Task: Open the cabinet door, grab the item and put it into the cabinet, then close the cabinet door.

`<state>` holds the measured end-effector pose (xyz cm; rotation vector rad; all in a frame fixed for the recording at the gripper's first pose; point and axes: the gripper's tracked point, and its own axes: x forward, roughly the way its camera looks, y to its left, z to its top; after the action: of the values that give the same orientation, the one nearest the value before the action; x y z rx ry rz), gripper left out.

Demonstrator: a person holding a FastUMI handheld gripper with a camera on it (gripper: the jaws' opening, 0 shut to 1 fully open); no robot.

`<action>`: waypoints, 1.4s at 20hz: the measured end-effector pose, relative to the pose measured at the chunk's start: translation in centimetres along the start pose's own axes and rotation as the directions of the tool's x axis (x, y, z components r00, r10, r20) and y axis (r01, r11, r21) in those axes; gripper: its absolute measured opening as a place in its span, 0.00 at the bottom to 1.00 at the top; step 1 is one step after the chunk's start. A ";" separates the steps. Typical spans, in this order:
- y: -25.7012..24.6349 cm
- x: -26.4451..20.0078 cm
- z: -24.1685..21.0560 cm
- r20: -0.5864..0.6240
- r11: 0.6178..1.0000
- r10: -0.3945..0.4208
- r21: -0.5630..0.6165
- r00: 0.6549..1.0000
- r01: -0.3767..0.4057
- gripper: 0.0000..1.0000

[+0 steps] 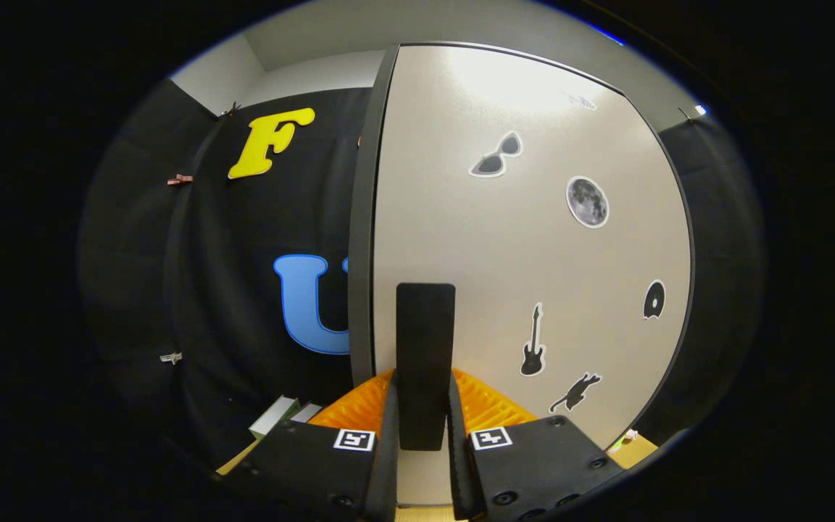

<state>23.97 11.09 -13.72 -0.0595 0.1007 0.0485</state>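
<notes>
Your claw [425,406] pinches the cabinet door [533,239] by its stiff, slick handle [425,348]; keep hold low there and pull evenly.

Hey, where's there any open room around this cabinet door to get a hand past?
The tool is shut on the black handle of the cabinet door. Open room lies left of the door's dark edge, before the booth wall. It is crowded low down there, where a small box sits.
</notes>
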 end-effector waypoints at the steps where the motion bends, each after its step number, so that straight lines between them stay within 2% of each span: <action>1: 0.0 0.1 0.1 0.010 1.000 0.001 0.006 1.000 -0.001 0.33; 2: 0.0 -0.1 0.0 0.008 1.000 0.001 0.006 1.000 -0.001 0.25; 3: 0.0 -0.1 0.1 0.010 1.000 0.005 0.005 1.000 -0.005 0.25; 4: -0.1 0.0 0.0 0.002 1.000 0.013 0.001 1.000 -0.013 0.16; 19: -0.2 -3.8 0.7 -0.010 0.995 0.098 0.018 0.995 -0.098 0.16; 28: -1.3 -7.3 1.9 -0.001 0.998 0.070 0.011 0.998 -0.070 0.16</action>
<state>16.98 9.60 -11.03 -0.0447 0.1041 0.1175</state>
